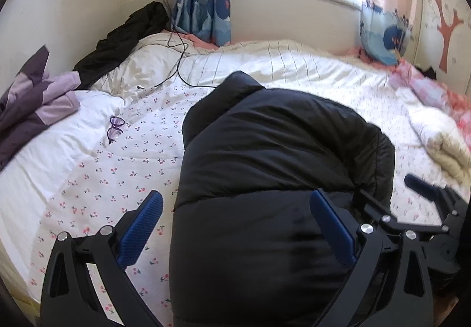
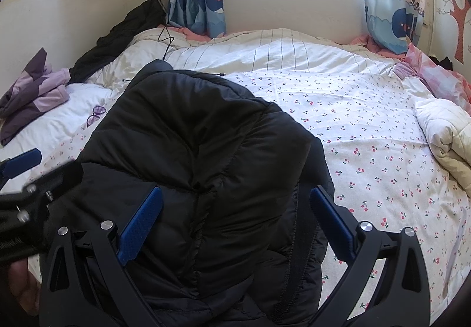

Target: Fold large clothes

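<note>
Black quilted puffer jacket (image 1: pixel 273 180) is lying bunched on the cherry-print bedsheet (image 1: pixel 123 180), near the bed's front edge. Left gripper (image 1: pixel 235 227) is hovering over its left side, blue-padded fingers spread wide, holding nothing. Right gripper (image 2: pixel 235 224) is likewise gaping empty above the jacket's right side.

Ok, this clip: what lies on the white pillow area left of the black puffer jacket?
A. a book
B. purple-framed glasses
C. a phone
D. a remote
B: purple-framed glasses lie on the bedding left of the black puffer jacket, seen in both wrist views.
</note>
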Available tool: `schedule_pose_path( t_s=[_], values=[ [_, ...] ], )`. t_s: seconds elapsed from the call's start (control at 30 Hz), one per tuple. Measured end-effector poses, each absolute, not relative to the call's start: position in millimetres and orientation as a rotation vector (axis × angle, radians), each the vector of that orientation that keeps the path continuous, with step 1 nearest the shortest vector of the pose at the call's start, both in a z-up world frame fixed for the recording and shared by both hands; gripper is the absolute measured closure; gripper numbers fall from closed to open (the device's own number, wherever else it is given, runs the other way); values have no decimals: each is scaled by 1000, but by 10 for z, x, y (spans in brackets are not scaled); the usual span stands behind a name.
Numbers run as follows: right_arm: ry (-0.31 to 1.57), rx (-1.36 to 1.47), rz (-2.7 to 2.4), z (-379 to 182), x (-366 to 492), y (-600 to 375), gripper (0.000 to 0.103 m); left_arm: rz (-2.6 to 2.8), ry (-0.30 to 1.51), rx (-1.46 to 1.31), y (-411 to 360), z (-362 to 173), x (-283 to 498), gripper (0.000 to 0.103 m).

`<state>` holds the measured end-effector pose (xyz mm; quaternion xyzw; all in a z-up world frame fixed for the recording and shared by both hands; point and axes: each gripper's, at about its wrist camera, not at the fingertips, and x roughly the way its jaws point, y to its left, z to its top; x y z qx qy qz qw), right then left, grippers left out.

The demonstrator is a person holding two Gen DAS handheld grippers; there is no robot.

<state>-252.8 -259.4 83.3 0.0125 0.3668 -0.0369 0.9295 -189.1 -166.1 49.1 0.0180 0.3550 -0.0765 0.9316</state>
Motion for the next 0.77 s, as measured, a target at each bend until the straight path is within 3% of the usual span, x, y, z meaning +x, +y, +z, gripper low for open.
schedule_pose_path(
  t_s=[0.23,0.43,0.77],
  values=[
    [758,42,-74,819,-2522,-2621,6,-68,692,65,-1576,524,-1891,13],
    [766,45,-69,800,-2510,-2620,6,-78,755,107,-1635,430,-1840,7],
    [765,49,-68,791,-2525,-2594,6,-85,769,124,-1684,404,-1840,7]
  ],
)
